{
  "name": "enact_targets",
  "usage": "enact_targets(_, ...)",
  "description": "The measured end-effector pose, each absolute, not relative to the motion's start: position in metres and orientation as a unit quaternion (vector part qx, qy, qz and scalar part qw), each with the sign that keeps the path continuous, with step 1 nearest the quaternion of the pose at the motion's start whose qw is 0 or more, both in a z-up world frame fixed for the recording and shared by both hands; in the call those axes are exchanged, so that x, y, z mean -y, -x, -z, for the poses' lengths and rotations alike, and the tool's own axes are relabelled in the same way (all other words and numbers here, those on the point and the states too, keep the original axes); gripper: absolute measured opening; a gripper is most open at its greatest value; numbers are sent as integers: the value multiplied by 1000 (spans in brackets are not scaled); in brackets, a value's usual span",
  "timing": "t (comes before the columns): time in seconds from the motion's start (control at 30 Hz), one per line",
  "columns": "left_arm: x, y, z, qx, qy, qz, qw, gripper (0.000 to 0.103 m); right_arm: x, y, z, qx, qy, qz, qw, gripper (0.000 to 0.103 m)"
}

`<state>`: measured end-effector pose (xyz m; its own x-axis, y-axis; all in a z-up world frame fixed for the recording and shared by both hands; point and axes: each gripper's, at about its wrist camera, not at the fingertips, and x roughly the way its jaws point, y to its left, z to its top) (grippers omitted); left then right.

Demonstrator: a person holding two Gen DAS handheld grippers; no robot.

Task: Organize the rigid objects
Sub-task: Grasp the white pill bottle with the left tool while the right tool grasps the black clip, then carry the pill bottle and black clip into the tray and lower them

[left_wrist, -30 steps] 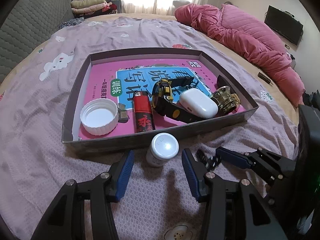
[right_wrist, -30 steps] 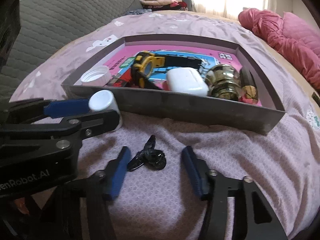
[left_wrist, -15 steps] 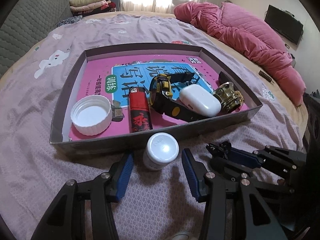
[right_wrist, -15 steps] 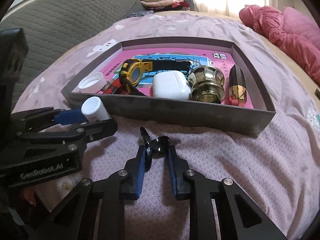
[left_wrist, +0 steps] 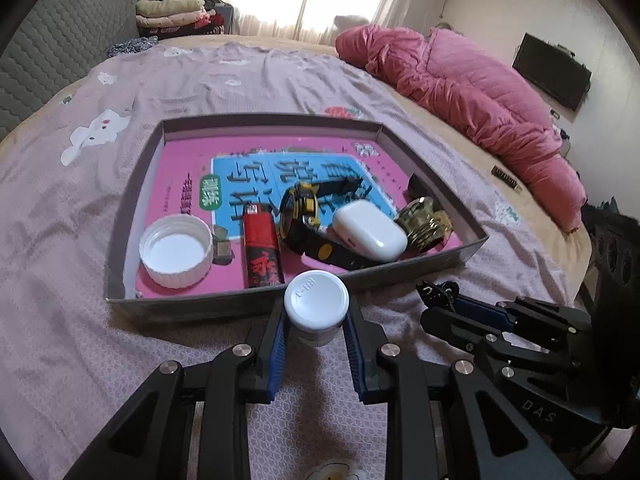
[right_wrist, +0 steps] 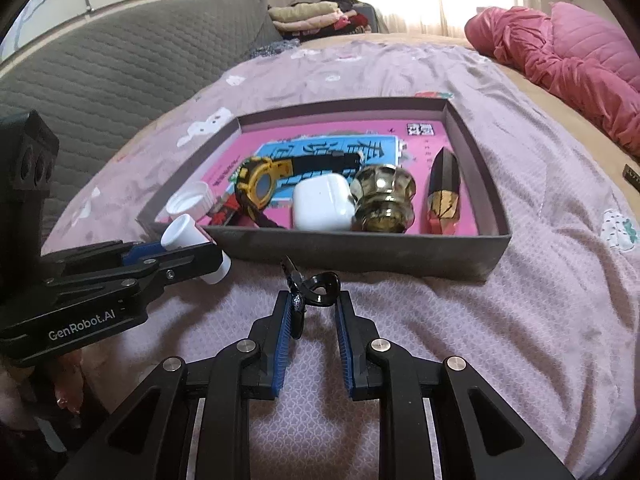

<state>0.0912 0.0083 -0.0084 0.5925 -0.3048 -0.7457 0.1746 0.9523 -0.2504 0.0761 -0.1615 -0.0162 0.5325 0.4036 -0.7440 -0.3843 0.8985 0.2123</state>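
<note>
A small white bottle point(left_wrist: 316, 300) stands on the bed just in front of the grey tray point(left_wrist: 256, 308). My left gripper point(left_wrist: 316, 310) is closing on it, and both blue pads touch its sides. In the right wrist view the bottle point(right_wrist: 180, 232) leans in the left gripper point(right_wrist: 192, 242). My right gripper point(right_wrist: 312, 300) is shut on a black hair clip point(right_wrist: 322, 286), held just above the bedspread before the tray's front wall point(right_wrist: 360, 248). The clip point(left_wrist: 436, 290) also shows in the left wrist view.
The tray holds a white cap point(left_wrist: 176, 250), a red lighter point(left_wrist: 262, 248), a yellow-black watch point(left_wrist: 304, 216), a white earbud case point(left_wrist: 370, 230), a brass knob point(left_wrist: 426, 224) and a black-gold lipstick point(right_wrist: 444, 188) on a pink book. A pink quilt point(left_wrist: 460, 92) lies at right.
The left jaws have narrowed from wide apart onto the bottle. The right jaws shut on the clip, which lay loose on the bed, and rose a little with it.
</note>
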Motion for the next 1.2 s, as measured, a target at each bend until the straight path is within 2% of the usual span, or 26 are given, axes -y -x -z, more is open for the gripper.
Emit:
enact_targets(0.27, -33, -84, -26, -362, 95, 115, 920, 27, 164, -72, -4, -394, 0, -228, 890, 22)
enact_targets(0.57, -59, -100, -23, -366, 119, 85, 919, 27, 182, -85, -21, -368, -9, -206, 907, 22)
enact_targets(1.2, -50, -118, 9, -415, 108, 76, 900, 27, 215, -114, -25, -356, -36, -154, 921, 22)
